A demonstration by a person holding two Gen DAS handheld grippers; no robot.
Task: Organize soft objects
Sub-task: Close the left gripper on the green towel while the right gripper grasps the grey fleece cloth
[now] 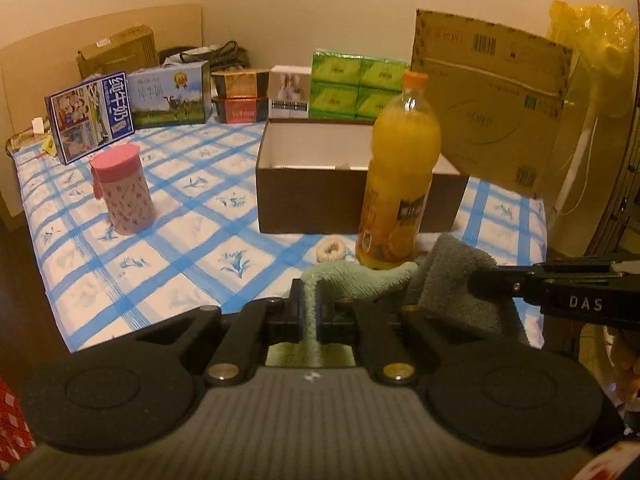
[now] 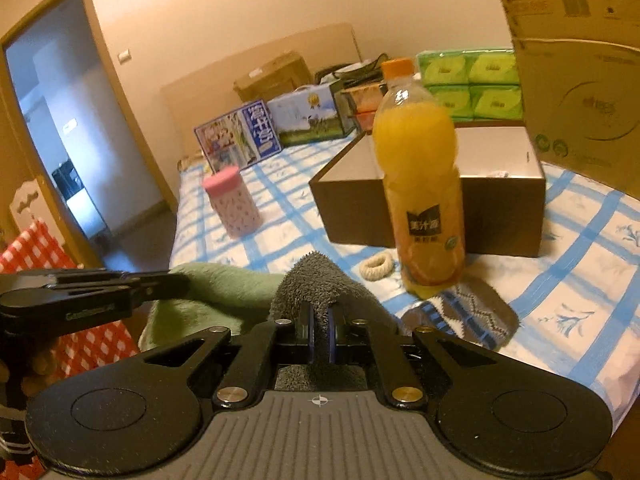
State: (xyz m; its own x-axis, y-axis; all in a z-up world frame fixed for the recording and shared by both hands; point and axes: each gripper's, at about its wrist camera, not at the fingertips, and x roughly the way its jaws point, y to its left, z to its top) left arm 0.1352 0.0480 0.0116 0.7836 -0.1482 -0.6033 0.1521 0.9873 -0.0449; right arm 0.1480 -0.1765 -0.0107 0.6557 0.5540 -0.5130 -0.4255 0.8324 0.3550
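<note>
A fluffy towel, pale green on one side and grey on the other (image 1: 360, 280), hangs between both grippers above the near edge of the bed. My left gripper (image 1: 309, 312) is shut on its green edge. My right gripper (image 2: 320, 334) is shut on its grey end (image 2: 316, 284); that gripper also shows at the right of the left wrist view (image 1: 480, 280). An open brown box (image 1: 352, 168) with a white inside stands behind an orange juice bottle (image 1: 400, 184). A patterned knit sock (image 2: 468, 312) and a cream hair tie (image 2: 376, 266) lie by the bottle.
A pink-lidded cup (image 1: 122, 192) stands left on the blue-checked bedsheet (image 1: 192, 240). Milk cartons (image 1: 90, 116), snack boxes and green tissue packs (image 1: 356, 88) line the back. A large cardboard sheet (image 1: 492, 92) leans at the right. A doorway (image 2: 60, 120) opens left.
</note>
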